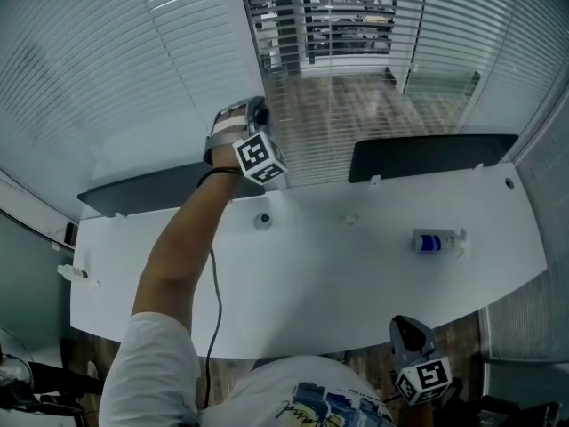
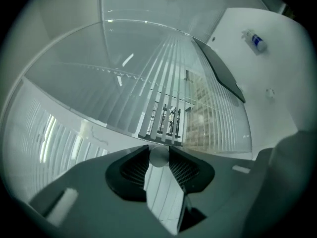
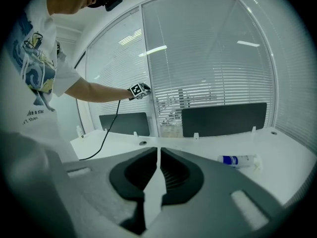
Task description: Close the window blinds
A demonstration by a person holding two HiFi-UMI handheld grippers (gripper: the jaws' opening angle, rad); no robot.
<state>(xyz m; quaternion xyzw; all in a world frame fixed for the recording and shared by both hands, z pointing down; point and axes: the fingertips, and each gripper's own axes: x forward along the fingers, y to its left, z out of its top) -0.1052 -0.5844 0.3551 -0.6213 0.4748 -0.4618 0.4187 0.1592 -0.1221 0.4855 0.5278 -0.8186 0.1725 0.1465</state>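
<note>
Two grippers are shown: the left gripper (image 1: 260, 112) is raised to the window blinds (image 1: 338, 25) behind the desk (image 1: 356, 274), jaws pinched on the round wand (image 2: 159, 157); the right gripper (image 3: 158, 155) is held pressed together at the desk's near edge.

There is one white desk (image 1: 356, 283). On the desk lies one bottle (image 1: 436, 242). In the desk is one round hole (image 1: 262, 221). Over the desk runs one black cord (image 1: 211, 310). Two dark boards stand at the back of the desk, one board (image 1: 427, 157) and another board (image 1: 142, 192). There are two grippers: the left gripper (image 2: 159, 155) past the back of the desk, with one rod (image 2: 159, 157) in it, and the right gripper (image 3: 158, 152) at the front of the desk. One person (image 1: 169, 363) stands at the desk.
</note>
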